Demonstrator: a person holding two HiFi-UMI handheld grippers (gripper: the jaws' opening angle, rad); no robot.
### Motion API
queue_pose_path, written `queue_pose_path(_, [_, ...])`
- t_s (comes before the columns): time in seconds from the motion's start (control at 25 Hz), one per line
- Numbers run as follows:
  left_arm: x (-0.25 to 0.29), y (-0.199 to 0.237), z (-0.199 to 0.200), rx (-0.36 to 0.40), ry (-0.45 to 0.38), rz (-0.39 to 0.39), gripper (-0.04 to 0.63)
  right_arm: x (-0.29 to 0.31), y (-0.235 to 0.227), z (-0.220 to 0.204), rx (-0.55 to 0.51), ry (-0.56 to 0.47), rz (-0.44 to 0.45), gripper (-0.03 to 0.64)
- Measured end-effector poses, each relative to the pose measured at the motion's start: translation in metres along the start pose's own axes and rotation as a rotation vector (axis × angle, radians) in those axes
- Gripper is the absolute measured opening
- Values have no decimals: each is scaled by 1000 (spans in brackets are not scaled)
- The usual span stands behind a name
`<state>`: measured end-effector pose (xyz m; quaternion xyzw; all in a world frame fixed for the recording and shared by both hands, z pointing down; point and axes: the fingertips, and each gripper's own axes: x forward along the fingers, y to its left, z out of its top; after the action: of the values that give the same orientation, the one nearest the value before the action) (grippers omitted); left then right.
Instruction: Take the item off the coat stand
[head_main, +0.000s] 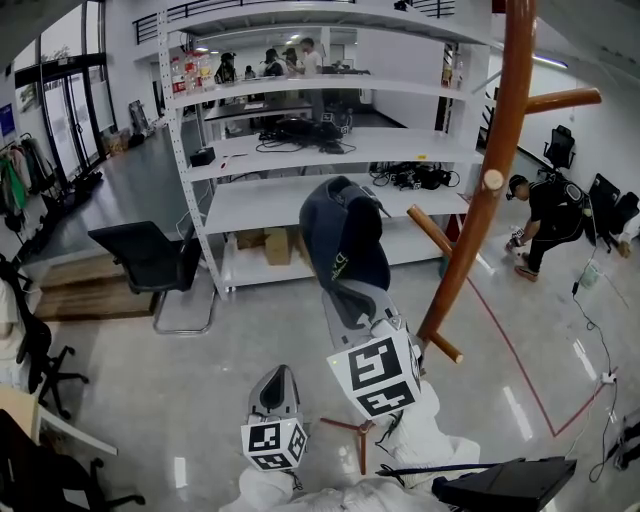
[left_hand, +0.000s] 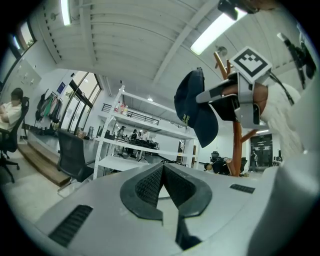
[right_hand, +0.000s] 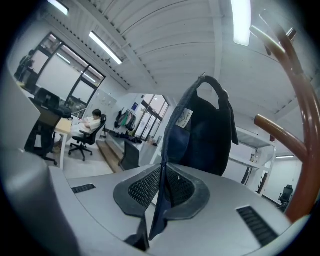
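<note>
The right gripper points upward, its fingers closed narrow on a thin lower edge of a dark cap. The rest of the cap stands above and just beyond the fingers, its back strap looped at the top. The brown coat stand rises to the right of the fingers, and one peg reaches toward the cap from that side. The cap appears clear of the peg, though the gap looks small. The left gripper sits lower and to the left of the right one, its fingers together with nothing between them. The step in hand seems to be carrying the cap away from the stand. To do it well, hold the pinch firm, since only a slim fold of cloth sits between the fingers and could slip. Draw the cap leftward and toward the body, away from the peg, so the strap loop does not catch. Move smoothly so the floppy crown does not swing back against the stand. The left gripper is best kept low, out of the path.
</note>
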<state>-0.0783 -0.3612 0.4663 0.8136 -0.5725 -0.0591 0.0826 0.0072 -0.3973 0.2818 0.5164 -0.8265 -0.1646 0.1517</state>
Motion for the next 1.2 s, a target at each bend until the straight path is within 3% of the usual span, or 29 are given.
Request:
queue_pose_path(0.72, [-27, -2, 5, 7, -4, 1, 2, -24, 52, 8, 168, -80, 206, 35])
queue_pose_path(1.2, [-58, 12, 7, 22, -4, 59, 2, -44, 98, -34, 309, -32, 327, 35])
